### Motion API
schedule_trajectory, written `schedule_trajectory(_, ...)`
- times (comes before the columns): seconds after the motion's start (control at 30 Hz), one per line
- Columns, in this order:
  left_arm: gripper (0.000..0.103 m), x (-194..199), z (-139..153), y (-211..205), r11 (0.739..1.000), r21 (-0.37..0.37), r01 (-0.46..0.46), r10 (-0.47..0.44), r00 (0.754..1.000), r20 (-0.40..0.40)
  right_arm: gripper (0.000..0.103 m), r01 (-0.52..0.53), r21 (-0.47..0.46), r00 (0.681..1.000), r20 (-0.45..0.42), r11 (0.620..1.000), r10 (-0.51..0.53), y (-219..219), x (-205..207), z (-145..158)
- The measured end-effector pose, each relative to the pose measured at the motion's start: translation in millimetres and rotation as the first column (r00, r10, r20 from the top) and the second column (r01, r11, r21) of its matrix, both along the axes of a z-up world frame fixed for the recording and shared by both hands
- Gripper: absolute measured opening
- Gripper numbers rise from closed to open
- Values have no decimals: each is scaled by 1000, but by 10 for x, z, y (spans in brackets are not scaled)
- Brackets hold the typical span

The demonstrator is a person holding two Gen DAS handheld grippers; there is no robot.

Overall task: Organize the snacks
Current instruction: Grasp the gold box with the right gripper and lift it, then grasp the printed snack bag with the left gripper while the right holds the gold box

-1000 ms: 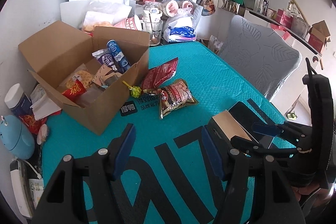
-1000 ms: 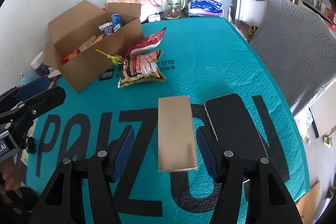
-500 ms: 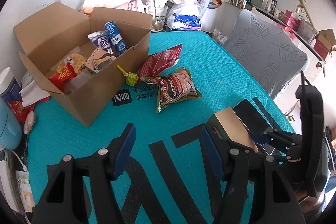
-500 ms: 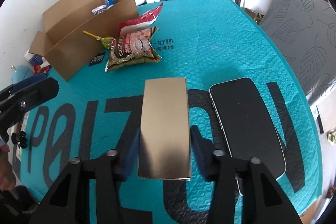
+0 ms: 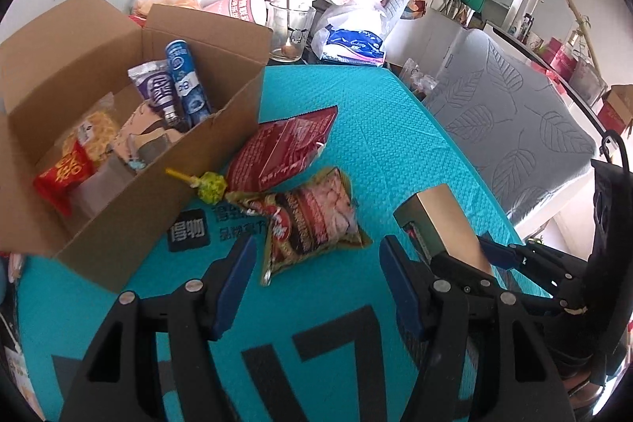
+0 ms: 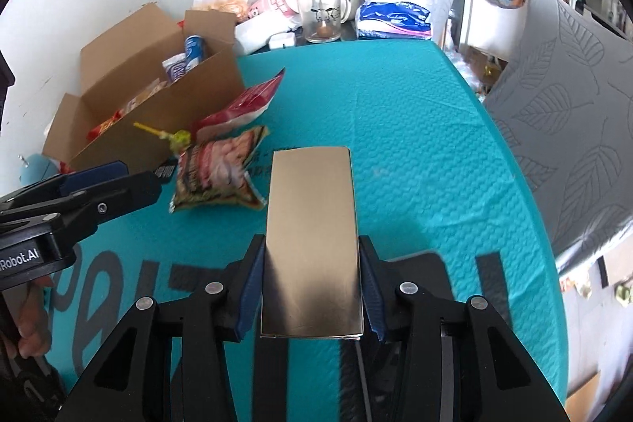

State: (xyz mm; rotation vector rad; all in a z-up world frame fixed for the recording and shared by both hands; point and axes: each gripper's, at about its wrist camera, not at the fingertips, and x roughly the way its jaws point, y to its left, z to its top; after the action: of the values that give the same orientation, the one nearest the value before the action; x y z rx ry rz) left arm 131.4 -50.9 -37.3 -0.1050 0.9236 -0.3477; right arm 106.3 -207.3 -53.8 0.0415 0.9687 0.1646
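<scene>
My right gripper (image 6: 312, 287) is shut on a flat gold box (image 6: 312, 236), held above the teal table (image 6: 403, 113). In the left wrist view the same gold box (image 5: 439, 216) shows at the right in that gripper (image 5: 474, 256). My left gripper (image 5: 316, 263) is open and empty, just short of a brown-and-pink snack bag (image 5: 312, 216). A red bag (image 5: 281, 153) and a green lollipop (image 5: 211, 186) lie beside it, against an open cardboard box (image 5: 130, 236) with several snacks inside. The left gripper (image 6: 99, 184) shows at the left edge of the right wrist view.
A black phone (image 6: 447, 271) lies on the table under my right gripper. A glass mug (image 5: 290, 30), a plastic bag (image 5: 352, 44) and other clutter crowd the far table edge. A grey leaf-pattern cushion (image 5: 510, 113) stands to the right.
My right gripper closed on the gold box, lifted it off the table and carried it toward the snack bags. My left gripper moved forward, closer to the bags and the cardboard box.
</scene>
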Motion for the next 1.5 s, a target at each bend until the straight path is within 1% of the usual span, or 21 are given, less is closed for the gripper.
schedule_trajectory(0.13, 64, 219, -91, -108, 1000, 4, -14, 14, 999, -41, 44, -2, -2, 1000, -10, 1000, 2, -96, 187, -27)
schedule_trajectory(0.27, 64, 356, -193, -173, 999, 15, -31, 33, 996, -82, 44, -11, 9, 1000, -27, 1000, 11, -182, 358, -75)
schedule_trajectory(0.37, 64, 445, -304, -236, 997, 69, -42, 50, 991, -121, 44, -18, 14, 999, -40, 1000, 19, -217, 455, -132)
schedule_trajectory(0.43, 64, 517, -410, -283, 995, 95, -35, 51, 984, -170, 44, -23, 19, 999, -49, 1000, 24, -238, 494, -172)
schedule_trajectory(0.53, 63, 629, -582, -319, 992, 118, -38, 67, 964, -256, 44, -23, 31, 998, -60, 999, 25, -267, 530, -220)
schedule_trajectory(0.6, 64, 636, -574, -354, 991, 130, -41, 70, 972, -226, 44, -19, 39, 998, -67, 999, 22, -285, 540, -248)
schedule_trajectory(0.7, 64, 672, -603, -396, 991, 130, -31, 61, 970, -234, 44, -17, 51, 998, -64, 999, 20, -310, 544, -255)
schedule_trajectory(0.8, 64, 637, -585, -377, 994, 101, -39, 59, 978, -201, 44, -13, 53, 998, -62, 999, 16, -317, 540, -260)
schedule_trajectory(0.83, 61, 606, -579, -350, 996, 82, -45, 60, 982, -182, 44, -13, 53, 998, -61, 999, 16, -317, 534, -259)
schedule_trajectory(0.87, 54, 583, -572, -333, 996, 74, -46, 58, 985, -166, 44, -12, 52, 998, -60, 999, 15, -311, 541, -262)
schedule_trajectory(0.9, 44, 561, -580, -330, 997, 73, -38, 50, 985, -165, 44, -10, 52, 998, -59, 999, 14, -310, 537, -262)
schedule_trajectory(0.93, 37, 552, -587, -315, 997, 65, -29, 40, 985, -167, 44, -8, 51, 998, -59, 999, 11, -307, 533, -263)
schedule_trajectory(1.0, 26, 533, -585, -284, 999, 47, -20, 28, 986, -166, 44, -7, 47, 998, -58, 999, 9, -303, 518, -261)
schedule_trajectory(1.03, 24, 525, -585, -271, 999, 36, -11, 17, 986, -168, 44, -6, 45, 998, -58, 999, 9, -296, 514, -259)
schedule_trajectory(1.1, 22, 496, -574, -247, 1000, 11, -3, 5, 986, -169, 44, -8, 46, 998, -58, 999, 10, -282, 508, -251)
schedule_trajectory(1.2, 21, 423, -544, -226, 1000, 9, 11, -10, 987, -159, 44, -13, 50, 998, -53, 999, 16, -257, 475, -224)
schedule_trajectory(1.33, 21, 331, -525, -197, 1000, -14, 22, -24, 984, -176, 44, -17, 49, 999, -43, 999, 19, -212, 411, -181)
schedule_trajectory(1.5, 21, 107, -456, -123, 1000, -2, 23, -23, 986, -163, 44, -28, 69, 998, -51, 997, 32, -131, 268, -166)
